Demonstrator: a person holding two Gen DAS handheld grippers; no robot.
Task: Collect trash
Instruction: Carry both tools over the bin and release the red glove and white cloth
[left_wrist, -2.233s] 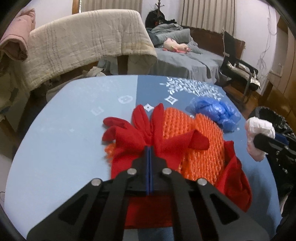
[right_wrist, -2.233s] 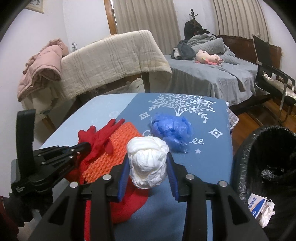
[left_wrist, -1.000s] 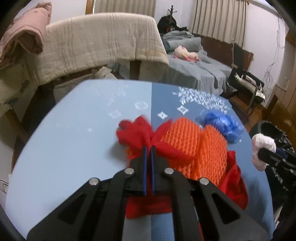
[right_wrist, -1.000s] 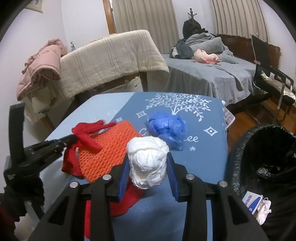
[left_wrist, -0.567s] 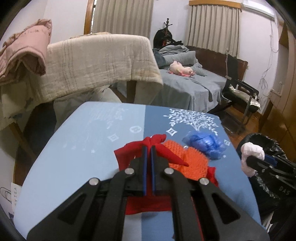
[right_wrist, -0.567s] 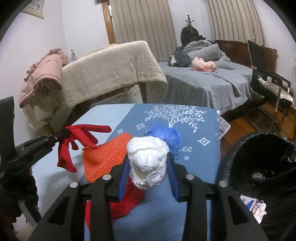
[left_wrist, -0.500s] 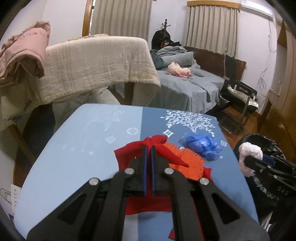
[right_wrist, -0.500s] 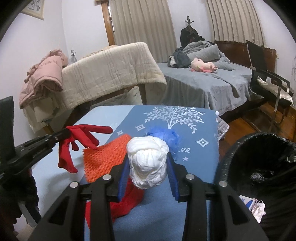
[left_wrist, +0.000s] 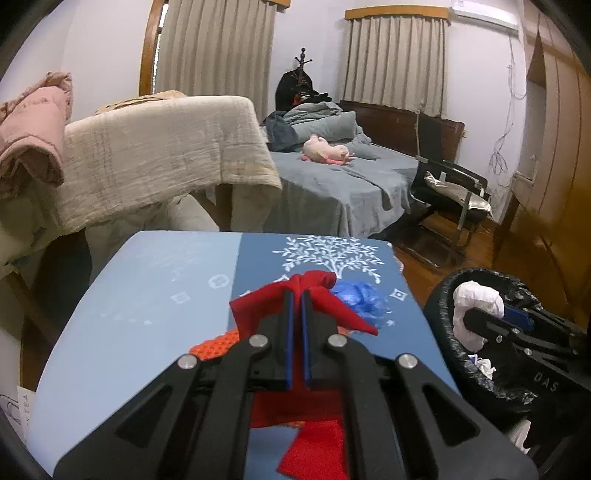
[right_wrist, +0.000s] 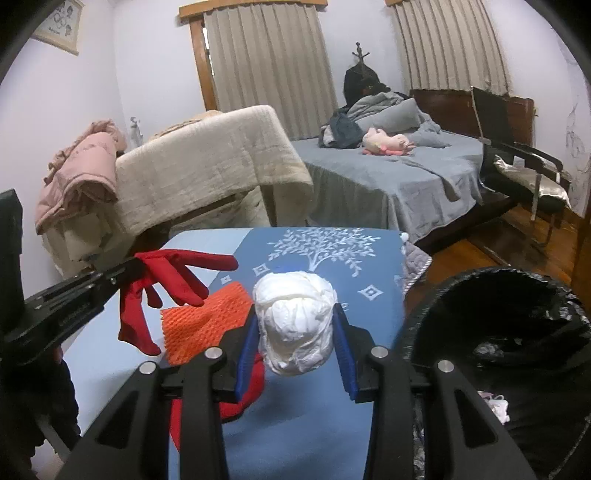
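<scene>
left gripper (left_wrist: 295, 295) jaws clamp red glove (right_wrist: 162, 280); right gripper (right_wrist: 295, 325) jaws clamp white wad (right_wrist: 295, 317).

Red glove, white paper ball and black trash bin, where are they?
red glove (right_wrist: 173, 275): right wrist view, on its palm, hanging from the left gripper.
white paper ball (right_wrist: 295, 317): right wrist view, on its front, between the right gripper's fingers.
black trash bin (right_wrist: 491, 291): right wrist view, on its liner's rim.

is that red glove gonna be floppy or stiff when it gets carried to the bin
Probably floppy: the red glove hangs limp from the left hand-held gripper, cuff drooping and fingers splaying. It likely weighs little, since a pinch at one spot holds it. The dangling end may swing or snag the trash bin rim.
</scene>
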